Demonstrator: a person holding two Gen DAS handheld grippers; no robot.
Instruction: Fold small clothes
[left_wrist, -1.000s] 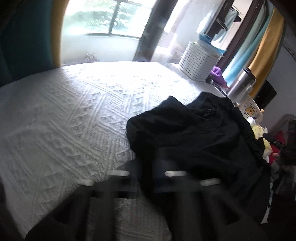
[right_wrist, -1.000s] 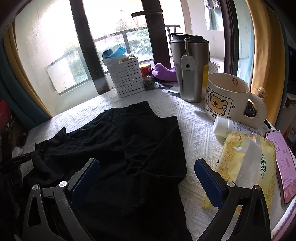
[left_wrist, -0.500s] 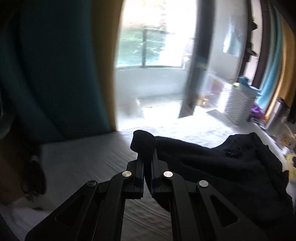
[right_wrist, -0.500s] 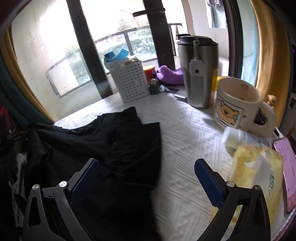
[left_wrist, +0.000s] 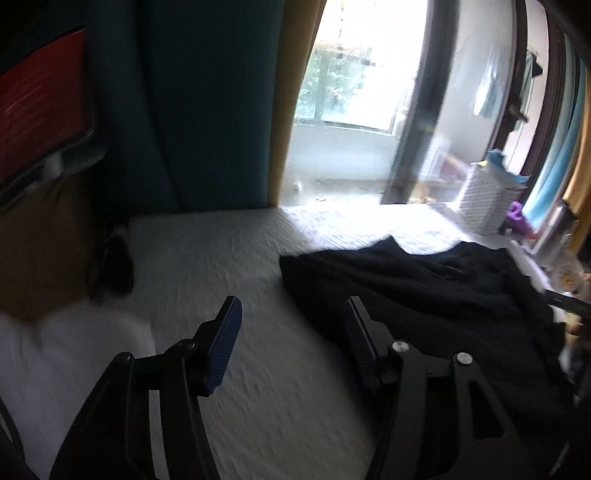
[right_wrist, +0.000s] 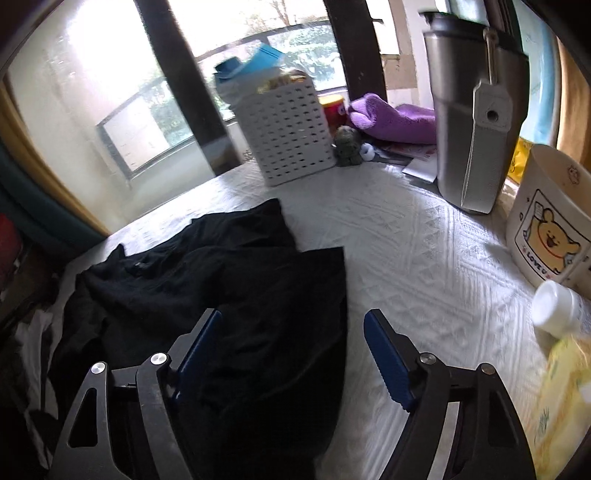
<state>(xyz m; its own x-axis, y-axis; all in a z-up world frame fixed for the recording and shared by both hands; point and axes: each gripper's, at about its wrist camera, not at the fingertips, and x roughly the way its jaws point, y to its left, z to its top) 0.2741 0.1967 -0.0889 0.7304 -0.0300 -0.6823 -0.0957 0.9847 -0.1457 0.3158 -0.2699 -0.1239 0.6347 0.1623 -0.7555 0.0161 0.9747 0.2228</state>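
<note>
**Black garment lies loose on the bed, both grippers empty**

Left wrist view: the left gripper (left_wrist: 291, 332) has its jaws spread wide and holds nothing. It hovers over the white textured bedspread (left_wrist: 221, 266). The crumpled black fabric garment (left_wrist: 424, 288) lies ahead and to the right; its near-left edge runs just beside the right-hand finger, which appears to overlap the cloth's border, though motion blur makes contact hard to judge. The white perforated plastic basket (left_wrist: 480, 195) stands well beyond, by the window.

Right wrist view: the right gripper (right_wrist: 291, 350) is also wide open and empty. The black garment (right_wrist: 229, 288) spreads ahead and to the left, with its right-hand edge running down between the two fingers; the left finger sits over the cloth, the right one over bare bedspread (right_wrist: 424, 258). A steel tumbler (right_wrist: 476, 110), a cream mug with a bear print (right_wrist: 546, 229) and a small white bottle (right_wrist: 557, 310) stand to the right, apart from the cloth.

The garment looks light, soft and limp, so it will sag and bunch when lifted. A pinch on a hem or corner, such as the straight right-hand edge near the right gripper, seems the best hold.
</note>
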